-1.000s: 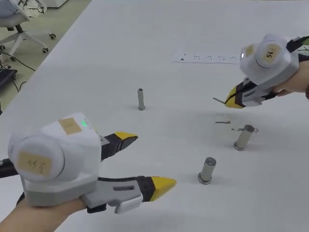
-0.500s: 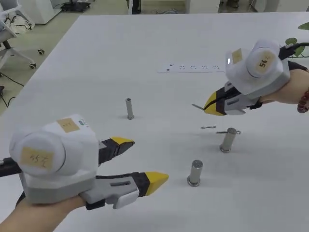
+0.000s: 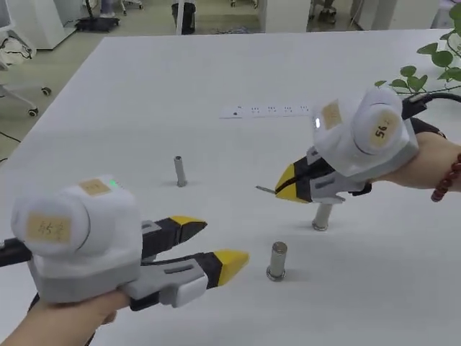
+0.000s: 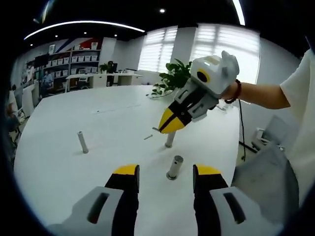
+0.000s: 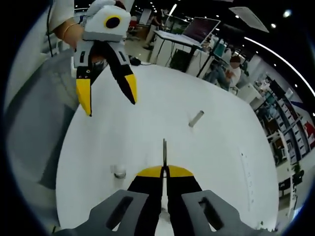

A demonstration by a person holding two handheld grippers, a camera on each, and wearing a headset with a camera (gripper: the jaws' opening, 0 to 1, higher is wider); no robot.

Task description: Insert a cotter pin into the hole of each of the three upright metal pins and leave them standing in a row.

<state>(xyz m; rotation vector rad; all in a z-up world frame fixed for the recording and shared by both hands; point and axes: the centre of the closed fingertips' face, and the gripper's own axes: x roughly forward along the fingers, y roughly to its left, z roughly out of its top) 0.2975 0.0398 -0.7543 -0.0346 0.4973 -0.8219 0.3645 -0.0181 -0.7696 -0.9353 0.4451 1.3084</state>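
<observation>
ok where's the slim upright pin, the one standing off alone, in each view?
Head view: the slim upright pin stands left of centre on the table.
Left gripper view: the pin is at the left, mid-height.
Right gripper view: the pin is right of centre, above the jaws.
Shared landmark: the stubby pin.

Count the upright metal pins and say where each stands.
3. A slim silver metal pin alone at far left; a stubby silver metal pin ahead of the left hand-held gripper; a third pin partly behind the right hand-held gripper.
</observation>
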